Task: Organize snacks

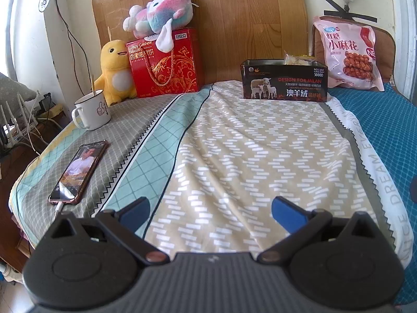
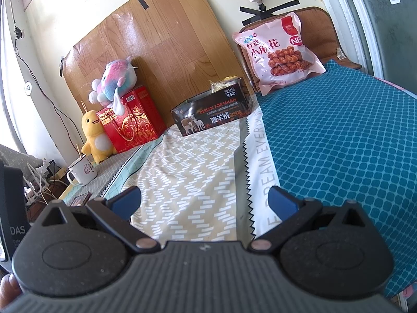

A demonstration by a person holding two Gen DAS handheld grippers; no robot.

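A black open-topped box (image 1: 284,80) (image 2: 211,113) printed with sheep stands at the far end of the cloth-covered table, with small wrapped snacks (image 1: 297,58) (image 2: 221,84) poking out of its top. A pink snack bag (image 1: 349,54) (image 2: 280,50) leans upright behind it to the right. A red biscuit gift box (image 1: 164,65) (image 2: 133,120) stands at the far left. My left gripper (image 1: 211,210) is open over the beige cloth, far short of the box, with nothing between its blue fingers. My right gripper (image 2: 206,199) is also open and holds nothing.
A pastel plush (image 1: 161,13) (image 2: 113,80) sits on the red box, a yellow plush (image 1: 114,70) (image 2: 95,135) beside it. A white mug (image 1: 91,113) (image 2: 82,170) and a phone (image 1: 78,172) (image 2: 80,198) lie near the table's left edge (image 1: 39,161). Cables and a router are below left.
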